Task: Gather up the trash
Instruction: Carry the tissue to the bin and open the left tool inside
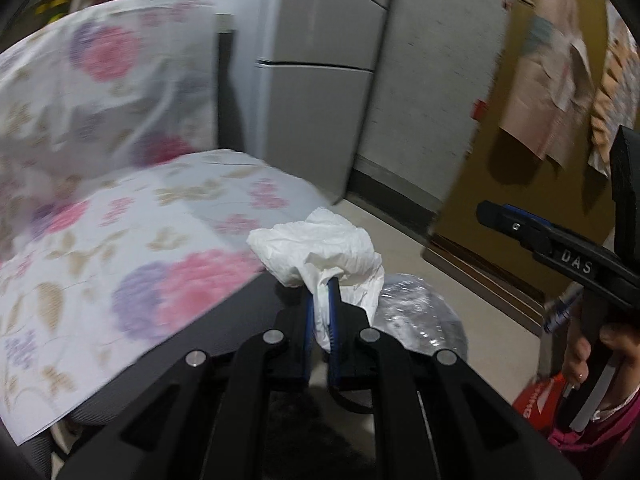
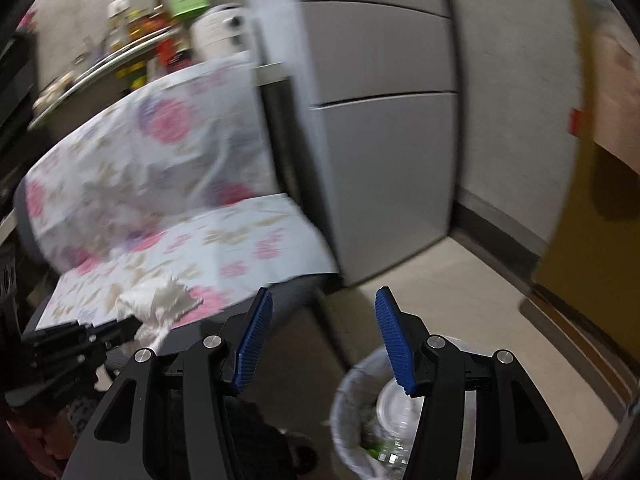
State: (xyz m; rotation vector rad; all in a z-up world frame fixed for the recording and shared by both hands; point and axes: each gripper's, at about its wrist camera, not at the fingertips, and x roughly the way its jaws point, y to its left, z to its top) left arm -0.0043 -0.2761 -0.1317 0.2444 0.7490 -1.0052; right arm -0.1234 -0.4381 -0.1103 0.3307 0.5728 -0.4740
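In the left wrist view my left gripper (image 1: 322,292) is shut on a crumpled white tissue (image 1: 320,248), which bulges out past the blue pads. Just right of it and below stands a trash bin (image 1: 420,320) with a clear plastic liner. My right gripper (image 1: 492,216) reaches in from the right edge, held by a hand (image 1: 588,352). Seen from the right wrist, the right gripper (image 2: 325,290) is open with nothing between its blue pads (image 2: 256,340). The bin (image 2: 352,400) lies under its right finger and holds clear plastic rubbish. At the left, the left gripper (image 2: 132,326) carries the tissue (image 2: 156,304).
A chair with a floral cover (image 1: 120,220) fills the left side, close to the left gripper. A grey fridge (image 2: 380,140) stands behind it, and a yellow door (image 1: 500,180) hung with papers is at the right. Pale floor (image 2: 440,280) runs between the fridge and the door.
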